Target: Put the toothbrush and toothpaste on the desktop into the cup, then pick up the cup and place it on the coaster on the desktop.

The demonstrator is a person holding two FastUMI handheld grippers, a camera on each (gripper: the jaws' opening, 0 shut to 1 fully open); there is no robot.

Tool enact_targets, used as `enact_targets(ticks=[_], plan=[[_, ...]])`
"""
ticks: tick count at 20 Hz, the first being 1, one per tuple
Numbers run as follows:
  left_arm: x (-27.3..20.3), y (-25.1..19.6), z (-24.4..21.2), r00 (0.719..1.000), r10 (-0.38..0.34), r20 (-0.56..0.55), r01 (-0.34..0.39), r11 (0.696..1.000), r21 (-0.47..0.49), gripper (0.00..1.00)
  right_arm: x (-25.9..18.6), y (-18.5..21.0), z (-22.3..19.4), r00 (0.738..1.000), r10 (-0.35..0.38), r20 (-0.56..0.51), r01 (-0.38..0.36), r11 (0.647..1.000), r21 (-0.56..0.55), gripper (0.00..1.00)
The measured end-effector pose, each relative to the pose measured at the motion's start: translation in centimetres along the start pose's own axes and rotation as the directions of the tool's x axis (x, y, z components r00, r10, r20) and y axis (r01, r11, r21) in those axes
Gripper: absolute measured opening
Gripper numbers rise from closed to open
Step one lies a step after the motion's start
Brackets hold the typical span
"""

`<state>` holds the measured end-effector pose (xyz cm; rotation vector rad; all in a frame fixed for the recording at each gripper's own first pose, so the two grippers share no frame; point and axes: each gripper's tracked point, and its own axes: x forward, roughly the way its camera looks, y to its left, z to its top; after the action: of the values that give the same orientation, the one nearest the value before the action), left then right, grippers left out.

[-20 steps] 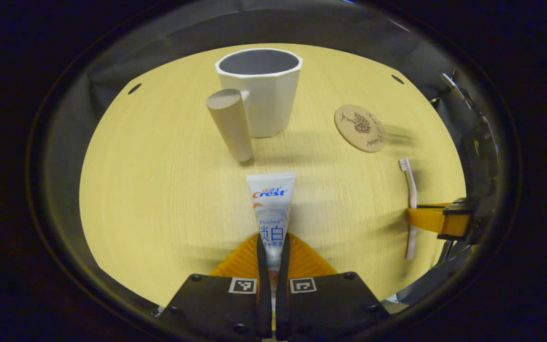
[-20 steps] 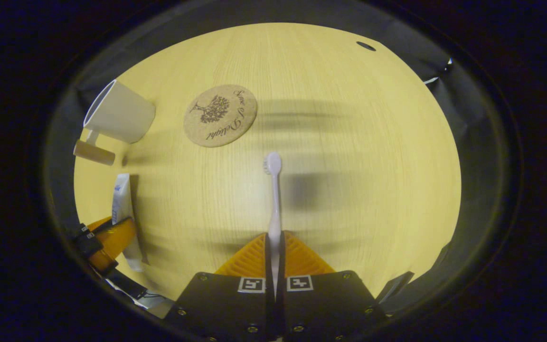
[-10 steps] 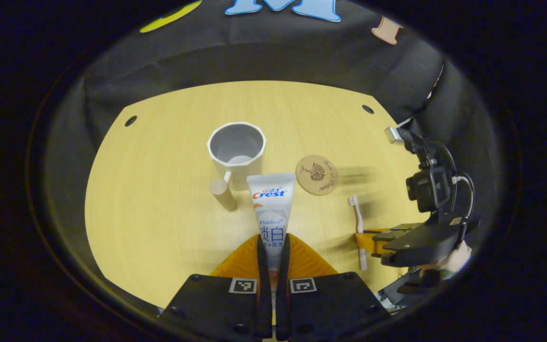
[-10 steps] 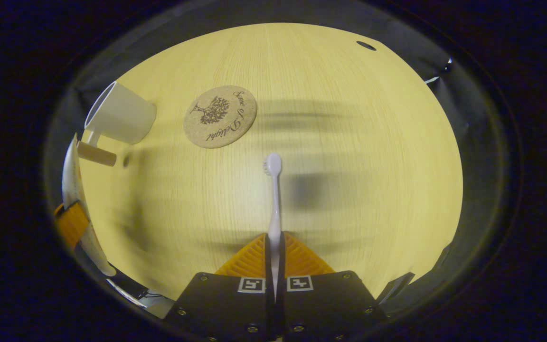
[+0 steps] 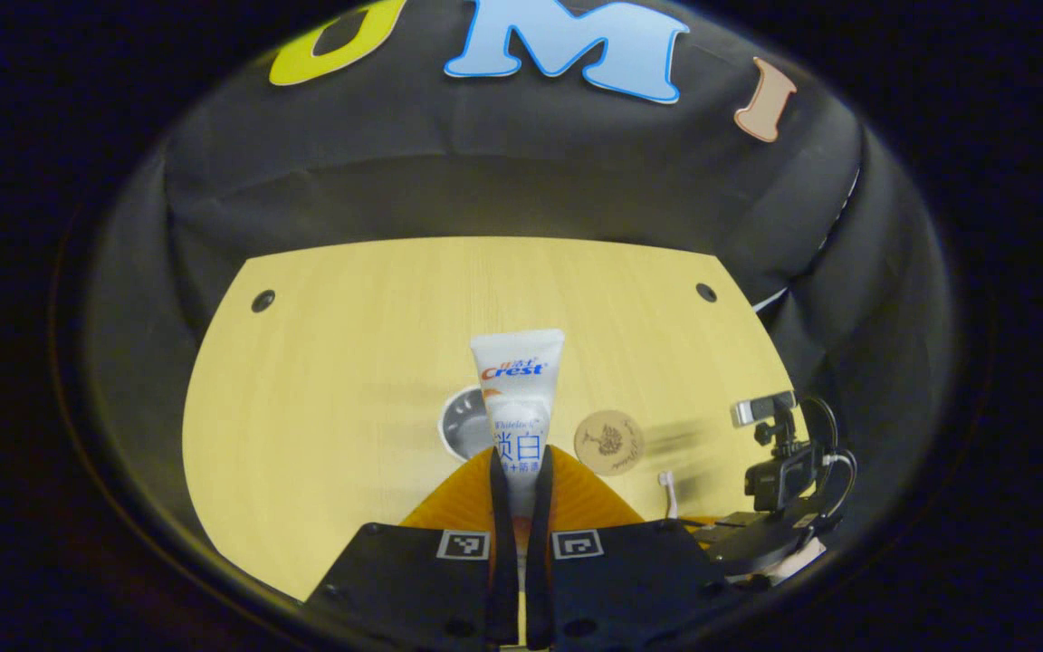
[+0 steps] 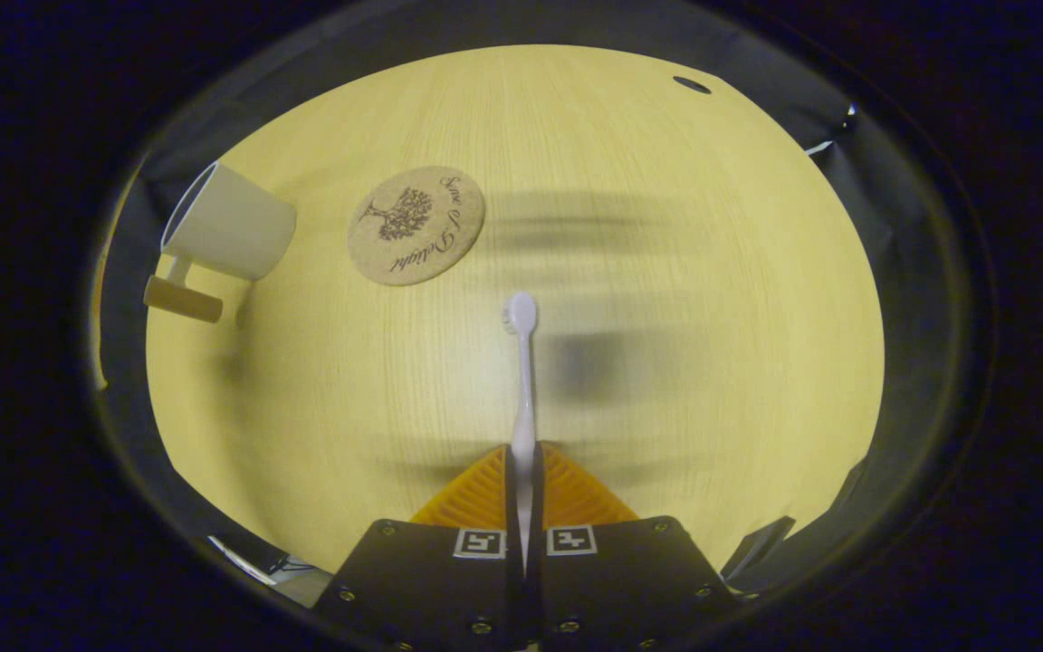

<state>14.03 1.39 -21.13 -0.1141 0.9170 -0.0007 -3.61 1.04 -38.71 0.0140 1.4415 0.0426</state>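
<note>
Now, with my left gripper [image 5: 520,471] clamped on the toothpaste [image 5: 518,398] high above the cup [image 5: 465,424] and my right gripper [image 6: 523,471] pinching the toothbrush [image 6: 521,380], a misaligned drop could miss the rim.

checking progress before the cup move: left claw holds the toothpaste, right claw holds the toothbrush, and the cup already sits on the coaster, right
Not quite. In the right gripper view the cup stands on the bare desktop beside the coaster, not on it. The rest holds: the left claw grips the toothpaste, the right claw the toothbrush.
</note>
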Motion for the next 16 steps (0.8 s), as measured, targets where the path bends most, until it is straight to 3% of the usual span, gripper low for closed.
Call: enact_targets(ticks=[5, 8, 9, 16], plan=[[3.4, 0.7, 4.0, 0.997, -0.009, 0.079, 0.006, 0.999, 0.035, 0.11, 0.1, 0.0, -0.1, 1.000, 0.006, 0.018, -0.006, 1.000, 0.026, 0.03], [5.6, 0.5, 4.6, 0.993, -0.039, 0.112, 0.037, 0.999, 0.027, 0.10, 0.1, 0.0, 0.0, 1.000, 0.006, 0.025, -0.007, 0.999, 0.041, 0.06], [6.2, 0.8, 4.9, 0.991, -0.041, 0.127, 0.038, 0.999, 0.025, 0.11, 0.2, 0.0, -0.1, 1.000, 0.005, 0.028, -0.006, 0.999, 0.044, 0.03], [10.1, 2.4, 4.4, 0.975, -0.020, 0.221, 0.004, 0.997, 0.072, 0.11, 0.2, 0.0, 0.0, 1.000, -0.008, 0.028, 0.006, 0.998, 0.056, 0.03]])
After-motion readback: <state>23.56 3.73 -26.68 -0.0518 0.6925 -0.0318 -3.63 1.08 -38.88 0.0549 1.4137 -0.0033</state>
